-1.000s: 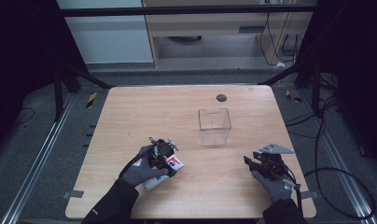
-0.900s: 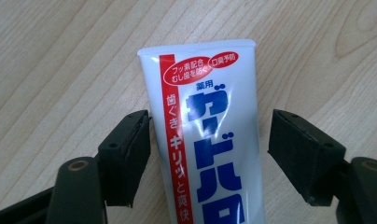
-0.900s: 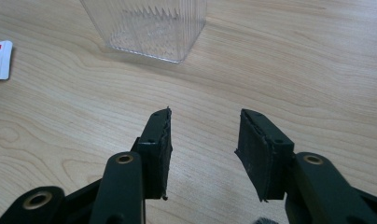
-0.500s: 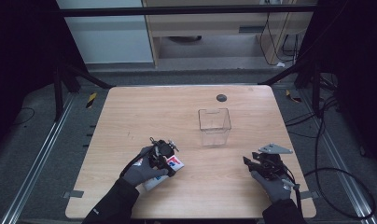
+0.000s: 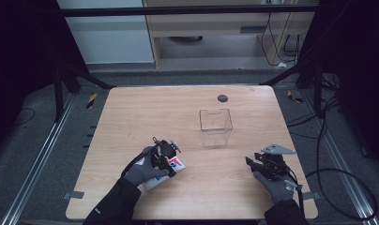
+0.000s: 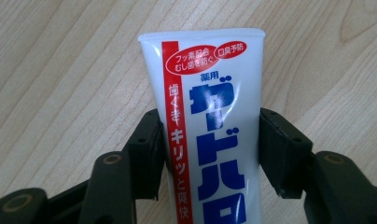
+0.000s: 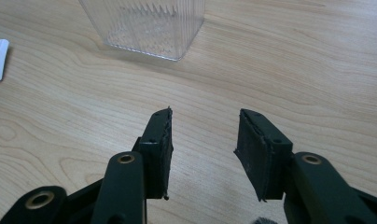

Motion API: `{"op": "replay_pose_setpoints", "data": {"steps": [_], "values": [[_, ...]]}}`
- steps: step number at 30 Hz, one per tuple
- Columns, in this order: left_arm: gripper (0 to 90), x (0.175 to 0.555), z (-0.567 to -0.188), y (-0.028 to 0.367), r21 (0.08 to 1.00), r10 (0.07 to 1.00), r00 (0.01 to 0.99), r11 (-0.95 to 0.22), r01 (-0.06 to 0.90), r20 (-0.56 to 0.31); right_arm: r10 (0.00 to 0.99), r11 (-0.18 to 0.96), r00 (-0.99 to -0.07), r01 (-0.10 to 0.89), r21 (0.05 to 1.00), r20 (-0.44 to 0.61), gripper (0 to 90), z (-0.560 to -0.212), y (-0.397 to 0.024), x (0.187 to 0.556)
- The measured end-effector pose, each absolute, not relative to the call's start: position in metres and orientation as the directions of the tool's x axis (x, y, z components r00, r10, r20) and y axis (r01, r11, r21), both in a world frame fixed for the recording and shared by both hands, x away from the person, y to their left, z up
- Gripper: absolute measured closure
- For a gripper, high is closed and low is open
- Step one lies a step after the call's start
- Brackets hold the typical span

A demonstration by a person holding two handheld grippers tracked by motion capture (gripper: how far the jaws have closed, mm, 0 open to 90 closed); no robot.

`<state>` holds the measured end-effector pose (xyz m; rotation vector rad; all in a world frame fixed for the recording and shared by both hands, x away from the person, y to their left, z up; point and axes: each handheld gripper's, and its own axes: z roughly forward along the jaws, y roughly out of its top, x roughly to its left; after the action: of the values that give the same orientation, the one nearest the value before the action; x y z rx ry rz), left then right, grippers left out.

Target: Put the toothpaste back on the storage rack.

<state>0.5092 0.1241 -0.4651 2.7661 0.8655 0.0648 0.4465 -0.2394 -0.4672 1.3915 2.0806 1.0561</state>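
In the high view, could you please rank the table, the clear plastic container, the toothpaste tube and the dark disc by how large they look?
1. table
2. clear plastic container
3. toothpaste tube, partly hidden by the left gripper, so unsure
4. dark disc

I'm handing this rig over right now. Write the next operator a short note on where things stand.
Left gripper: jaws closed on the toothpaste tube, which lies on the table near its front left.
Right gripper: jaws open, nothing between them, low over the front right of the table.
Clear plastic container: upright mid-table, nothing visible inside.
Done: tube gripped.
Left: probably lift the tube and put it in the container.
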Motion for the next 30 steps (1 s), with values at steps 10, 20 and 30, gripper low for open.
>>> {"op": "replay_pose_setpoints", "data": {"steps": [10, 20, 30], "values": [[59.3, 0.504, -0.461, 0.131, 0.283, 0.585, 0.809, -0.768, 0.575, -0.057, 0.910, 0.211, -0.409, 0.593, 0.777, 0.065, 56.4, -0.467, -0.241, 0.446], [68.1, 0.497, -0.455, 0.144, 0.331, 0.597, 0.798, -0.738, 0.588, -0.087, 0.909, 0.210, -0.412, 0.591, 0.779, 0.067, 57.7, -0.467, -0.242, 0.446], [71.1, 0.485, -0.437, 0.155, 0.402, 0.615, 0.785, -0.702, 0.588, -0.076, 0.909, 0.207, -0.410, 0.592, 0.779, 0.070, 58.4, -0.468, -0.244, 0.445]]}}
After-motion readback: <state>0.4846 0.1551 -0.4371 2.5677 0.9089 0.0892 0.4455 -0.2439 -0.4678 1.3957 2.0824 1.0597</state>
